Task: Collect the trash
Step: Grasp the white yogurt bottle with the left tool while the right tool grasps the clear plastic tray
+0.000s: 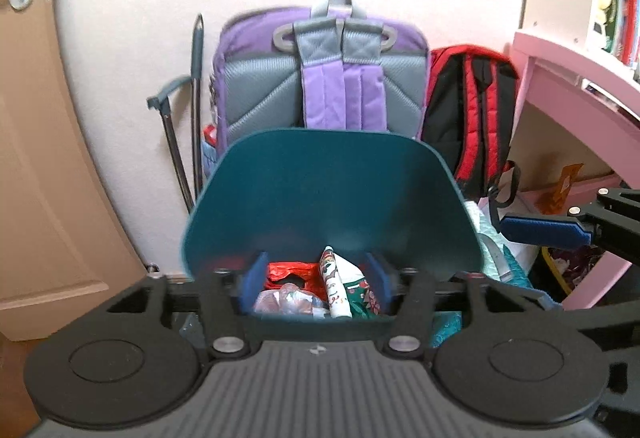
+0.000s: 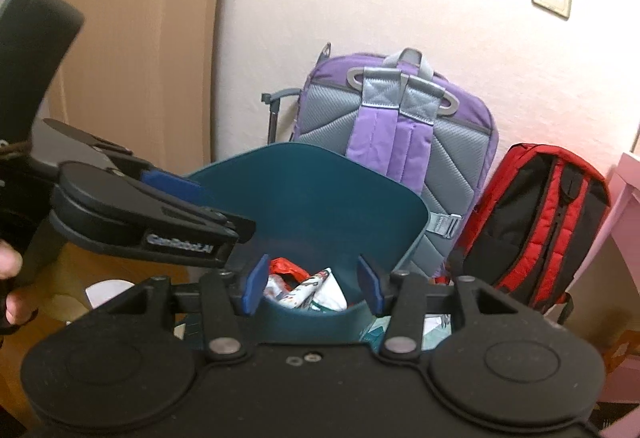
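A teal trash bin stands on the floor, seen also in the right wrist view. Inside lie crumpled wrappers: a red one, a clear one and a white printed one; they also show in the right wrist view. My left gripper is open and empty over the bin's near rim. My right gripper is open and empty above the bin's mouth. The left gripper shows in the right wrist view, and a right finger shows in the left wrist view.
A purple and grey backpack leans on the wall behind the bin, a red and black backpack to its right. A brown door is at left. A pink desk stands at right, clutter beneath it.
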